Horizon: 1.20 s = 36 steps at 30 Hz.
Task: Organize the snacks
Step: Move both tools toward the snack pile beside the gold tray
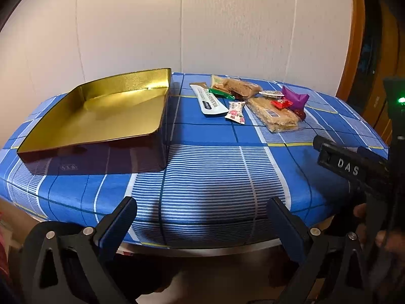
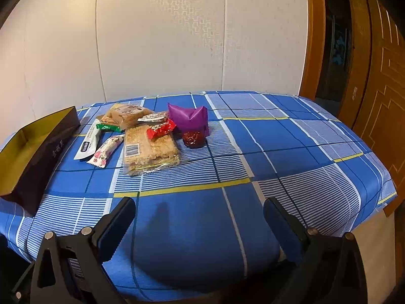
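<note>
In right view only, red date [image 2: 193, 138].

The bench [image 2: 291, 136] was covered with a blue checked cloth [image 2: 192, 228]. A gold-lined tin [image 1: 101, 111] sat toward its left edge. Near the far edge lay a heap of snacks: two rice bars [image 2: 149, 147], a white stick pack [image 2: 88, 141], a flowered sweet [image 2: 105, 152], a purple pouch [image 2: 186, 117] and a red date [image 2: 193, 138].
</note>
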Each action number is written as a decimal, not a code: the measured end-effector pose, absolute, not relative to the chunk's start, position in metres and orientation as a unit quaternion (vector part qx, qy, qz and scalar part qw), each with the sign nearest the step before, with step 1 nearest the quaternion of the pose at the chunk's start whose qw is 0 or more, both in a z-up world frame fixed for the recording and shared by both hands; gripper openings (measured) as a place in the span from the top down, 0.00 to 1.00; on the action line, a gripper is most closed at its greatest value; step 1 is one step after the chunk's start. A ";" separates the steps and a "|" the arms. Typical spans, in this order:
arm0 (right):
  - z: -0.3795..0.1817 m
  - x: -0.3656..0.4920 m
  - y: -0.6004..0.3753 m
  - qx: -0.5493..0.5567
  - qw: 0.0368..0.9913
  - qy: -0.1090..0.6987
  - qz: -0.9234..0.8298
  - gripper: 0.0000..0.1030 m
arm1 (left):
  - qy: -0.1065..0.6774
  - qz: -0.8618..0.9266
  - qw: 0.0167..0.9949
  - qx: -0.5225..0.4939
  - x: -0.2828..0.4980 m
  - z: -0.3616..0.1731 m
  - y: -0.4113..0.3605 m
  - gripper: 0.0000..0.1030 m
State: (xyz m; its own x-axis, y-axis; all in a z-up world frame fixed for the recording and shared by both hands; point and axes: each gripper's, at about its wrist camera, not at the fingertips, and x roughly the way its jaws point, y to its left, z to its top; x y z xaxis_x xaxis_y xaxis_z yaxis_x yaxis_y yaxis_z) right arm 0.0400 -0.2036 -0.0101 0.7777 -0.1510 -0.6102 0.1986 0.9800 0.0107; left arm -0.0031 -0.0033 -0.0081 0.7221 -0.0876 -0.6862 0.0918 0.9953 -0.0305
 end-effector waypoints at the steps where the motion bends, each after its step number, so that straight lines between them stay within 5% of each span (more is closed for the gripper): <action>1: -0.010 0.040 -0.205 0.040 0.942 0.319 -0.094 0.00 | 0.369 -0.049 0.928 0.006 -0.003 -0.008 -0.005 0.00; 36: 0.009 0.071 -0.266 0.060 0.940 0.306 -0.136 0.00 | 0.376 -0.065 0.924 0.006 -0.002 -0.011 -0.012 0.00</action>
